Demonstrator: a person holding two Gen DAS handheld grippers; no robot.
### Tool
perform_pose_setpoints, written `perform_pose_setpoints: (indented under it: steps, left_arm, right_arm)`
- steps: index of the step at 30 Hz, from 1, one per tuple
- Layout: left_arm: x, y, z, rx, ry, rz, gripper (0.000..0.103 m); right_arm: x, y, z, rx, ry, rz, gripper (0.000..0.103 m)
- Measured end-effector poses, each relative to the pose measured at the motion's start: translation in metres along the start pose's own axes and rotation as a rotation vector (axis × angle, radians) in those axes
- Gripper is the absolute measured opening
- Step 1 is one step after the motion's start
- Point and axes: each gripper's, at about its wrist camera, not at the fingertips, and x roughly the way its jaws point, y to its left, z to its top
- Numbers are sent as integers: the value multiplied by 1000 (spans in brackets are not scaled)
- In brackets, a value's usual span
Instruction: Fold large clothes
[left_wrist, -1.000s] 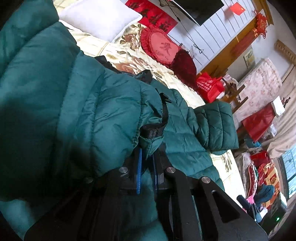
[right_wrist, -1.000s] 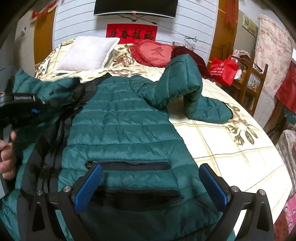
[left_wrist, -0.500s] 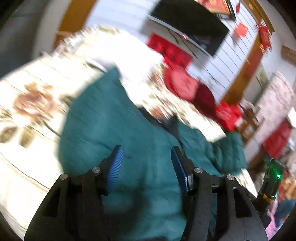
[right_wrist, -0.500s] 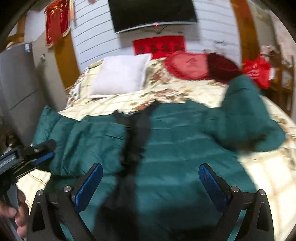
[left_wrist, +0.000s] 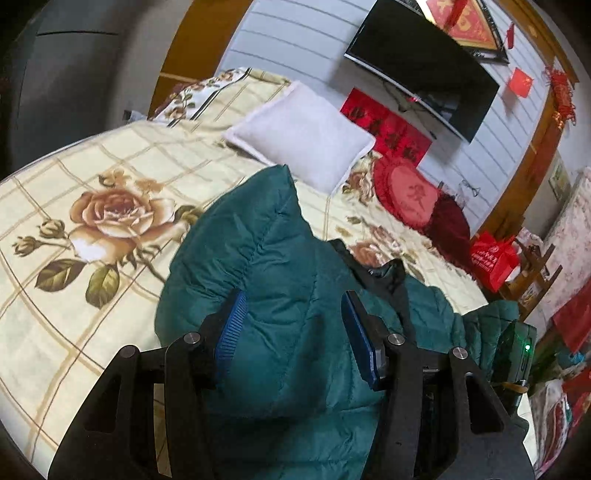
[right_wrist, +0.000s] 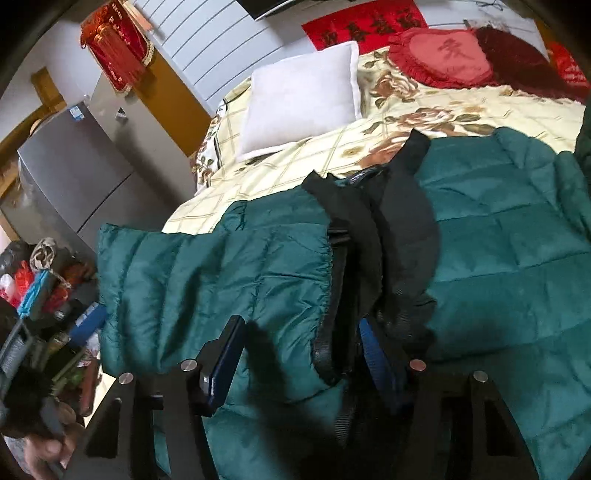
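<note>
Teal quilted down jacket (left_wrist: 288, 295) fills the left-wrist view, lying on the floral bed (left_wrist: 92, 221) with its long axis running away toward the white pillow (left_wrist: 299, 133); the left gripper (left_wrist: 291, 332) hangs just over the near panel, fingers apart and holding nothing, bare bedspread open to its left. In the right-wrist view the right gripper (right_wrist: 299, 362), fingers likewise apart and empty, straddles the jacket's black front placket (right_wrist: 354, 258), the bed edge close on its left, so it appears the nearer for a lengthwise fold.

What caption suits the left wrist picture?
Open left gripper over a green jacket on a floral bed.
</note>
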Motion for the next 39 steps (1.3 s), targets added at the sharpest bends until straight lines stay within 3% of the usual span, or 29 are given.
perform_pose_setpoints:
  steps: [4,8,11,14,18,21,26,32,36,39]
  left_arm:
    - [2,1,-3,-17,13,2,54]
    - [-5,-1,-1,-15,-11,-41,54]
    - [-12,-2,2,-18,-38,-106,54]
    - [-18,-6,5,-9,-65,-131,54]
    - [-12,-6,7,7,-62,-103,54]
    - [8,-4,10,15,-20,-57,54]
    - [50,-3,10,51,71,-2,54]
    - [92,4,-4,45,210,29,54]
    - [100,5,-13,57,250,49,66]
    - [99,5,-16,55,251,50,66]
  right_arm:
    - [2,-10,-6,35,-1,1,65]
    - [-12,-9,-6,38,-47,22,22]
    - [-34,-19,1,47,-116,8,15]
    - [-68,-31,13,25,-222,-80,13]
    - [-105,-45,28,-78,-304,-295,13]
    - [-114,-63,34,-132,-313,-426,13]
    - [-113,-97,38,-120,-265,-542,12]
    - [-103,-139,32,-13,-187,-519,12]
    - [-94,-158,27,61,-139,-501,13]
    - [-102,-157,26,91,-157,-467,18]
